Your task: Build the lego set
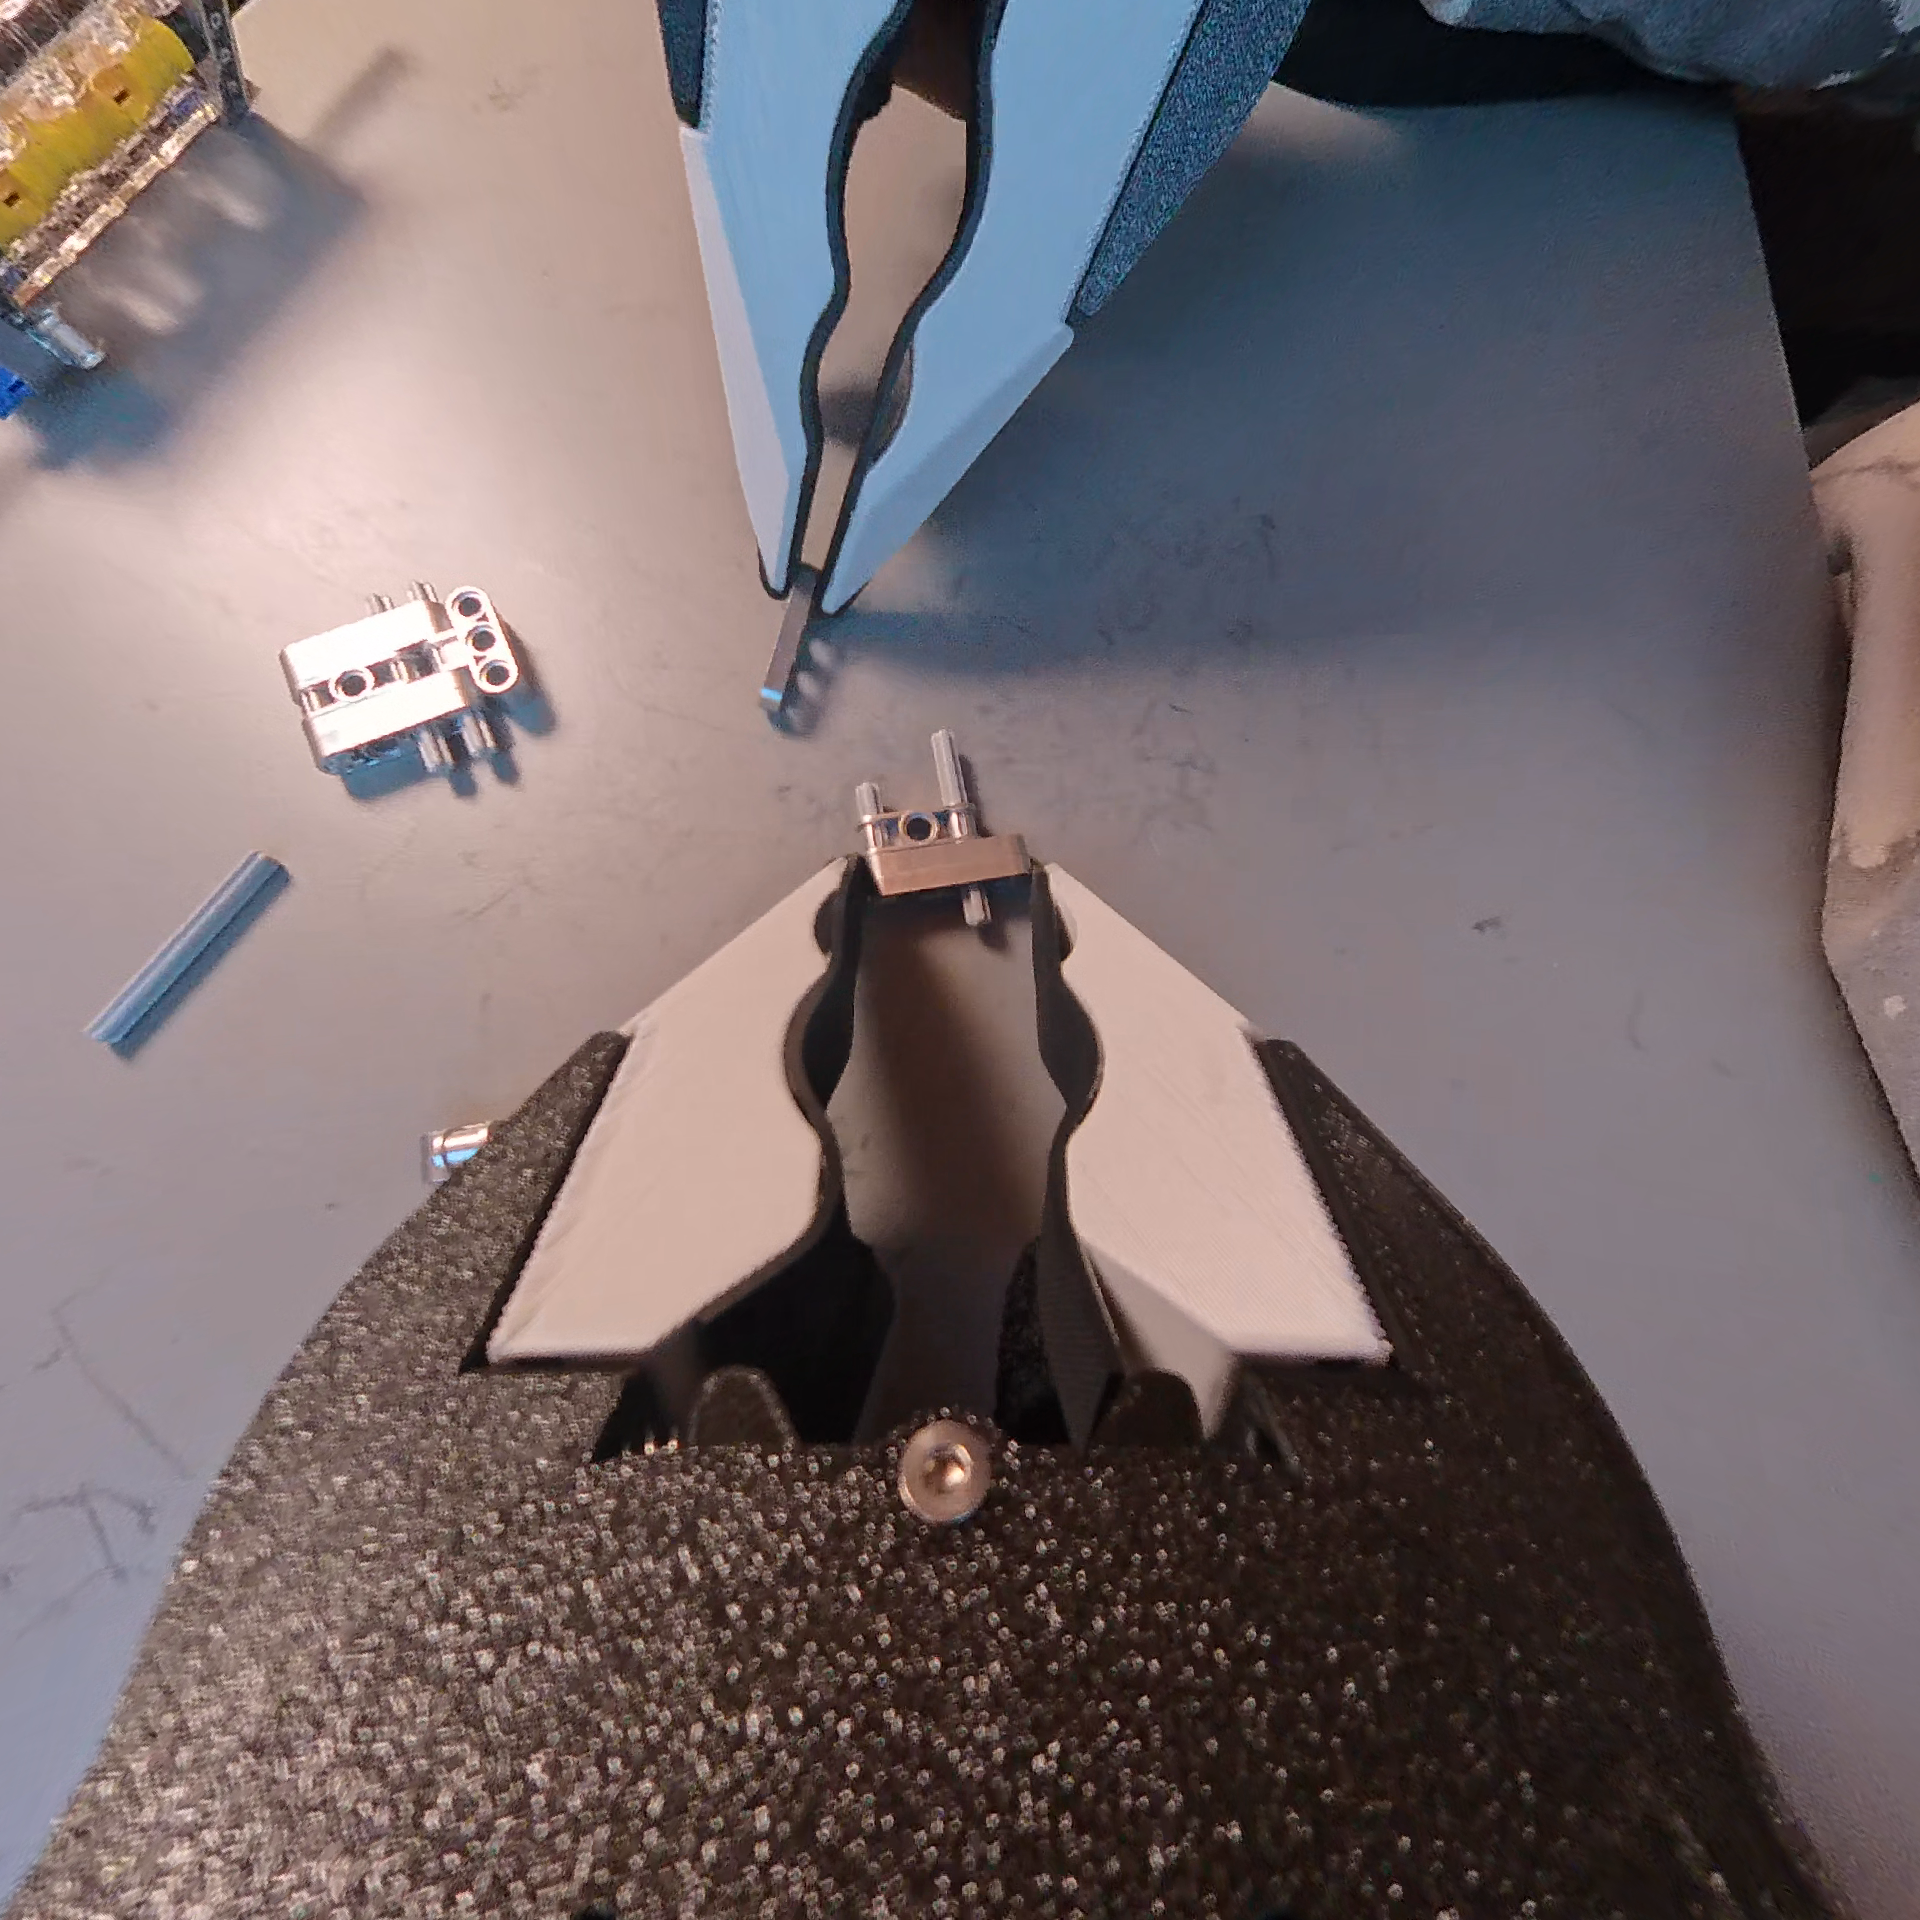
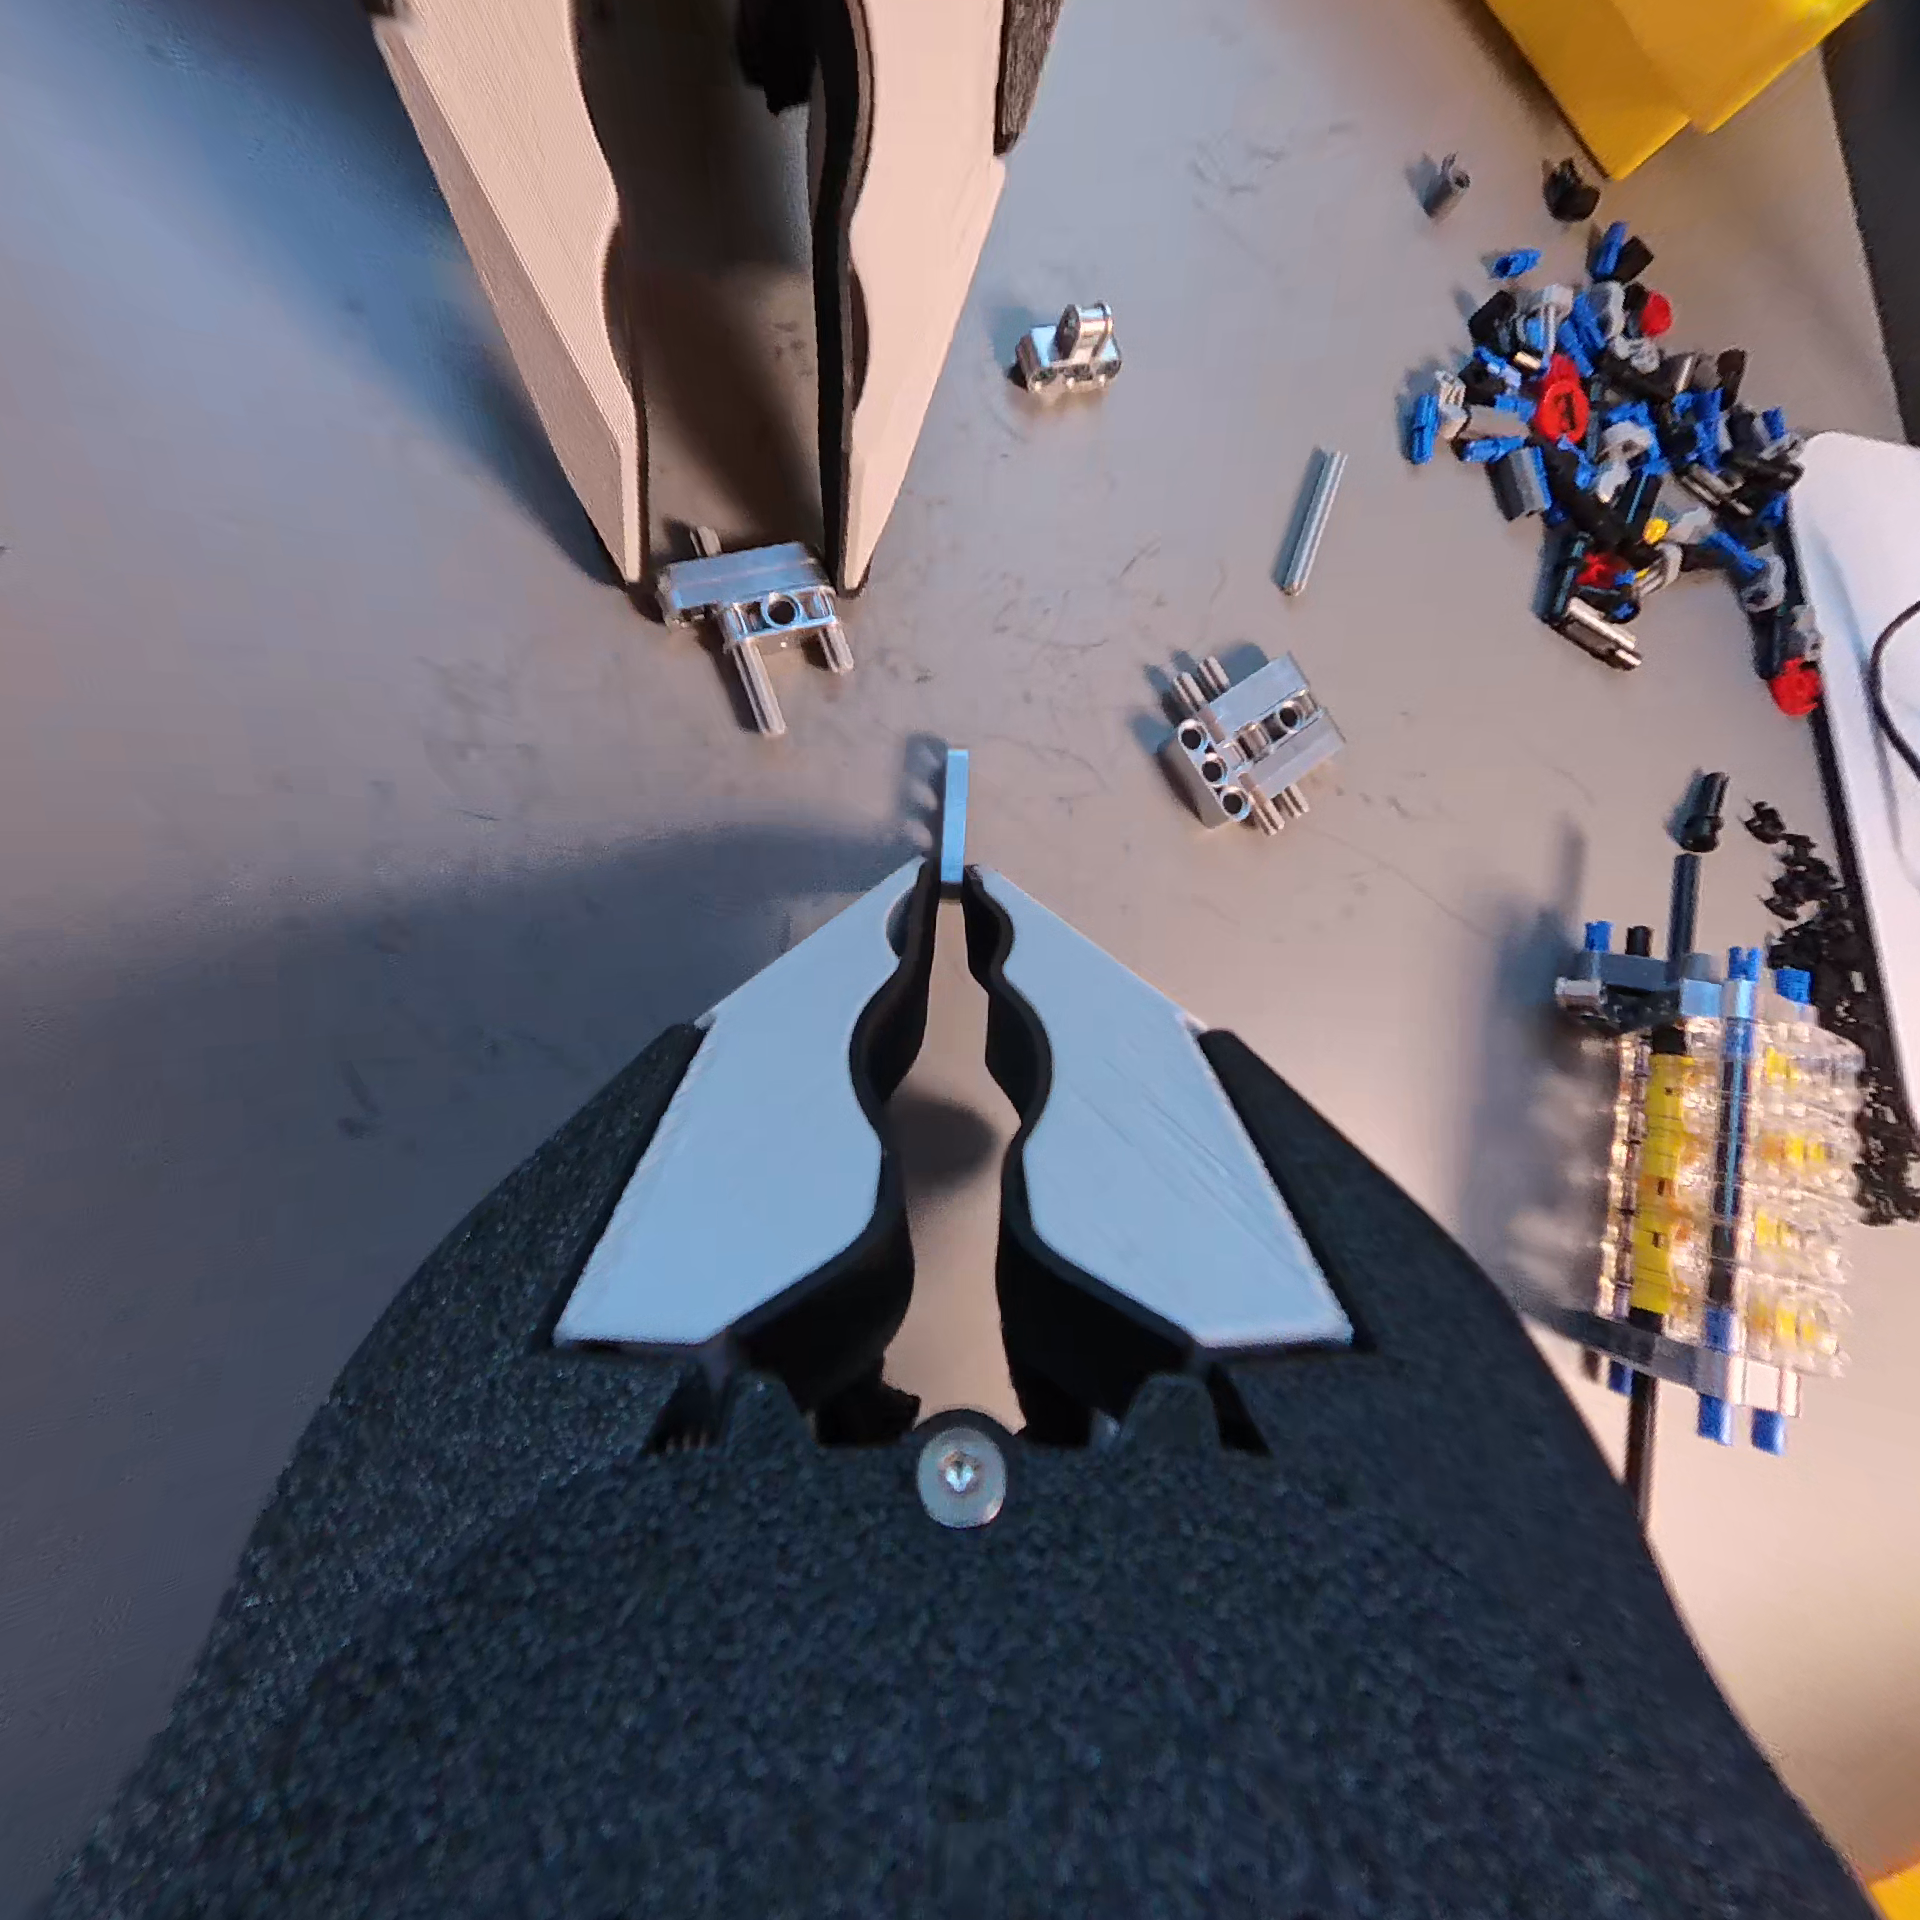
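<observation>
My left tool is clamped on a small grey assembly: a flat beam held crosswise between the fingertips, with a cross-holed connector on its far side and two grey pins pointing away from me. From the right wrist view the same assembly sits at the tips of the left tool, just above the grey surface; whether it touches I cannot tell.

My right tool is pinched nearly closed on a thin grey beam, held edge-on and sticking out past the fingertips. In the left wrist view the right tool comes in from the top, the thin grey beam pointing towards the held assembly. The two pieces are near each other but apart.

On the surface around them:
- a larger grey block of beams and pins, lying flat, left of my left tool;
- a loose grey axle nearer me, well apart from the block;
- a short silver pin just beside the left tool's black body.

Right wrist view adds:
- a small grey connector piece farther off;
- a heap of blue, black and red small parts to the right;
- a clear and yellow built module with blue pins at the right edge, blurred;
- a yellow bin in the top right corner.
</observation>
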Tool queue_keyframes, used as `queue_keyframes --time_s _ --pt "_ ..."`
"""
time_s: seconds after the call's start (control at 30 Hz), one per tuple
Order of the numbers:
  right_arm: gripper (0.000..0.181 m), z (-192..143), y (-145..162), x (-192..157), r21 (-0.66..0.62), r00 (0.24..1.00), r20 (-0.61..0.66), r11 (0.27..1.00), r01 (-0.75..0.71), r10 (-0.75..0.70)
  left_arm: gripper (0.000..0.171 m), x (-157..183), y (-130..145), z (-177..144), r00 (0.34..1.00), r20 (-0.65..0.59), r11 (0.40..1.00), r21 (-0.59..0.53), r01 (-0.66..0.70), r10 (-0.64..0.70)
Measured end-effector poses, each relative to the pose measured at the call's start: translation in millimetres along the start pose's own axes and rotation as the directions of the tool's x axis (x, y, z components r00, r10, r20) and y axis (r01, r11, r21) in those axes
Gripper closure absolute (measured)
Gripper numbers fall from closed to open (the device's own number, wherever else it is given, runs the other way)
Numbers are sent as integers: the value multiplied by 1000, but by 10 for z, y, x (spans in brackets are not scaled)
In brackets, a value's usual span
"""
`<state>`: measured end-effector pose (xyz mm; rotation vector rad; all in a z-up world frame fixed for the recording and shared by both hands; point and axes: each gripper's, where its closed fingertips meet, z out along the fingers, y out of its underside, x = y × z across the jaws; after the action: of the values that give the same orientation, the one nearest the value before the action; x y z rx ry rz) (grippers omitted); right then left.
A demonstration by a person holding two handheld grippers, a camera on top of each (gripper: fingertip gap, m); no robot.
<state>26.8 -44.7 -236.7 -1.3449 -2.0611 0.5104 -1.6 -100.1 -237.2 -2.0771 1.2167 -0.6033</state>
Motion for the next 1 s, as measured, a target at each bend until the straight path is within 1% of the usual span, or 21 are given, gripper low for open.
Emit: queue_keyframes --time_s 0.07,0.13,0.2,0.3,0.37,0.43,0.5,0.57,0.6,0.63,0.67,0.73,0.8,0.87,0.93,1.0 --pt "178 -6 3 -1 5 1000 11 1000 -22 22 141 3 7 -8 1000 -6 1000 -1 0 0" --pt "169 -19 -4 13 11 999 9 999 -34 34 141 -3 23 -51 1000 -12 1000 -3 -3 3" --pt "162 -48 -43 48 38 998 1 998 -58 58 141 -86 -20 -174 1000 4 999 41 26 -26" --pt "157 -100 -101 153 92 994 -25 990 -107 110 142 -375 -72 -441 989 92 985 135 104 -117" --pt "156 -121 -131 210 126 990 -38 983 -132 137 142 -575 12 -557 972 158 976 155 150 -174" --pt "156 -124 -146 237 141 988 -46 980 -142 150 136 -697 129 -567 958 197 973 141 180 -206" --pt "156 -112 -158 217 141 989 -44 981 -132 139 132 -743 187 -505 955 208 975 125 186 -209" --pt "156 -92 -173 175 135 992 -37 984 -113 119 130 -764 269 -423 955 229 982 66 180 -190" --pt "156 -82 -180 155 133 993 -34 986 -106 111 133 -761 296 -394 956 234 984 39 172 -176" --pt "157 -72 -188 141 133 994 -31 986 -100 105 146 -741 287 -386 959 227 986 34 166 -169" --pt "157 -63 -201 128 136 994 -27 986 -99 103 149 -723 289 -379 961 220 986 25 167 -168" --pt "157 -50 -253 104 159 995 -21 982 -98 102 149 -709 273 -367 959 221 984 26 175 -177" --pt "157 -39 -350 61 199 996 -18 977 -80 85 149 -648 239 -330 960 194 979 35 199 -202" --pt "156 -28 -471 3 238 999 -39 971 -24 35 149 -527 112 -307 963 120 969 87 232 -241" --pt "150 -28 -593 -12 259 991 -125 962 84 -53 149 -363 -87 -308 952 -12 939 164 302 -305" --pt "148 -59 -723 -38 282 963 -221 935 216 -156 149 -220 -207 -304 926 -133 908 190 374 -353"
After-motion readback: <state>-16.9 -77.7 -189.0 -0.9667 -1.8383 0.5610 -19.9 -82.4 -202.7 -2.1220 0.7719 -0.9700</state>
